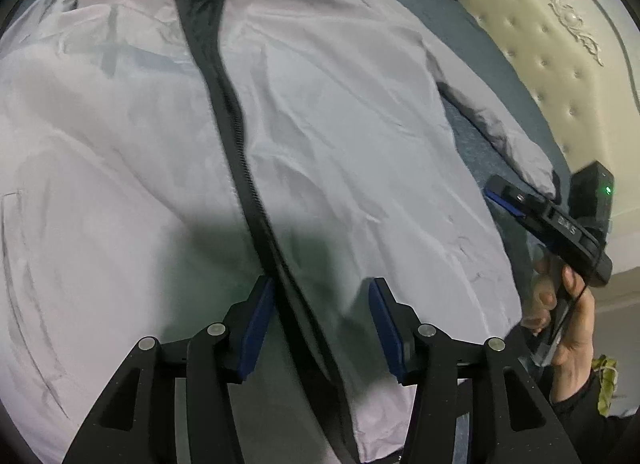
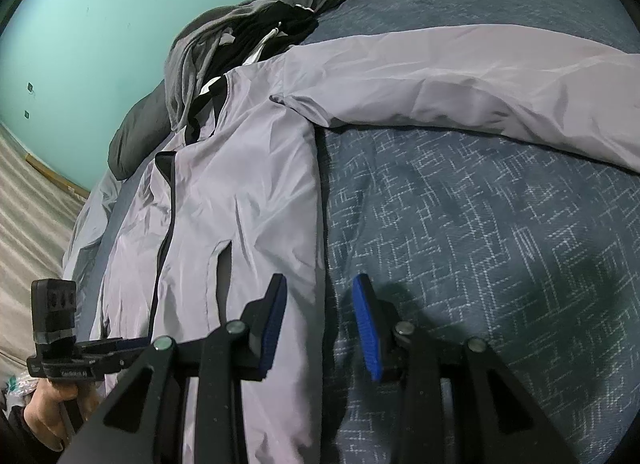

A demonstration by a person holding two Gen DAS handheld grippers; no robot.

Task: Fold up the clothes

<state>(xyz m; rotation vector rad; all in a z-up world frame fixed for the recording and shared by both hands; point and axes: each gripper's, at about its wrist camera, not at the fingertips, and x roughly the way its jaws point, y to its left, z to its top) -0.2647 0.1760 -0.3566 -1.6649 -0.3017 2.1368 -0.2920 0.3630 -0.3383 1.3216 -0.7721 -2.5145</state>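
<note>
Pale lilac jacket lies front-up, spread flat on the blue patterned bedspread; everything below is placed rel. to that jacket. Black zip runs down its middle, closed as far as visible. One sleeve stretches straight out sideways from the shoulder, probably laid out so it can be folded in cleanly.

Left gripper hangs over the hem end, straddling the zip line; jaws apart, nothing between the pads, no fabric pinched. It casts a dark shadow on the cloth, so it's close above it, but I can't tell if it touches.

Right gripper sits at the jacket's side seam near the hem, one finger over the lilac cloth, the other over the bedspread. Jaws apart w/ the edge running between them, pads not pressing. Looks lined up to grab that edge, judging by the pose.

Beyond the collar: a heap of dark & grey clothes. Past the sleeve cuff: a tufted cream headboard.

Task-wise: jacket is laid out, no fold made yet. Likely next: take the side/sleeve and bring it toward the zip.
</note>
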